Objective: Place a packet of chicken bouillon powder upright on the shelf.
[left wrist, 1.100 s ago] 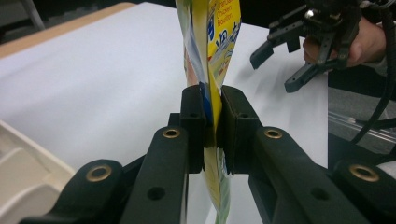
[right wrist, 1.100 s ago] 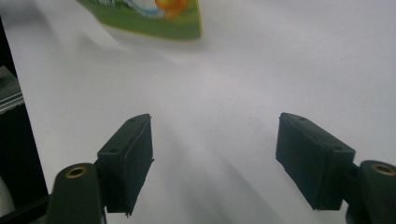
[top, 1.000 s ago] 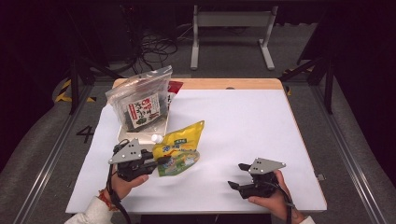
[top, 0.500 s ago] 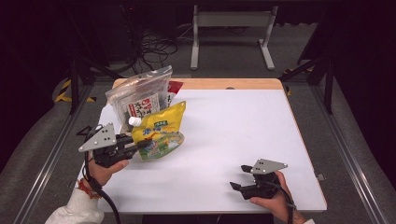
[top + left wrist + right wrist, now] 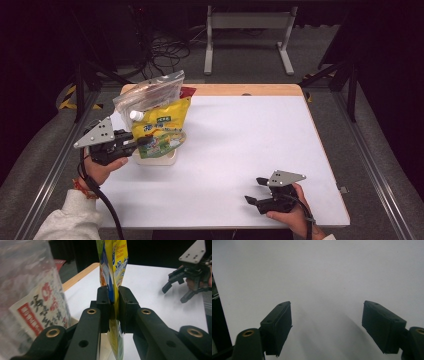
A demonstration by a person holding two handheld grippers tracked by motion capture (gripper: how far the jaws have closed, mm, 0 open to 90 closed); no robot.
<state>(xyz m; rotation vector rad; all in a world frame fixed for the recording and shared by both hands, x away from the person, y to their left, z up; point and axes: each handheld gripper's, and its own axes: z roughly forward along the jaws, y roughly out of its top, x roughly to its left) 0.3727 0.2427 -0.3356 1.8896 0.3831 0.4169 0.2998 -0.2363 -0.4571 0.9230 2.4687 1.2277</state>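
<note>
Right hand-held gripper [image 5: 256, 191] rests at the near edge of the white table [image 5: 250, 130], jaws spread wide with nothing between them. Farther off, the left hand-held gripper [image 5: 142, 142] pinches the yellow pouch [image 5: 162, 131], held upright above a white tray [image 5: 157, 160], touching the clear bag [image 5: 147, 95] behind.

Table [image 5: 240, 150] was brightly and evenly lit from overhead; surroundings stayed dark. Soft shadows trailed the right gripper's [image 5: 327, 325] jaws. The clear bag [image 5: 27, 297] nearest the lens appeared blurred.
</note>
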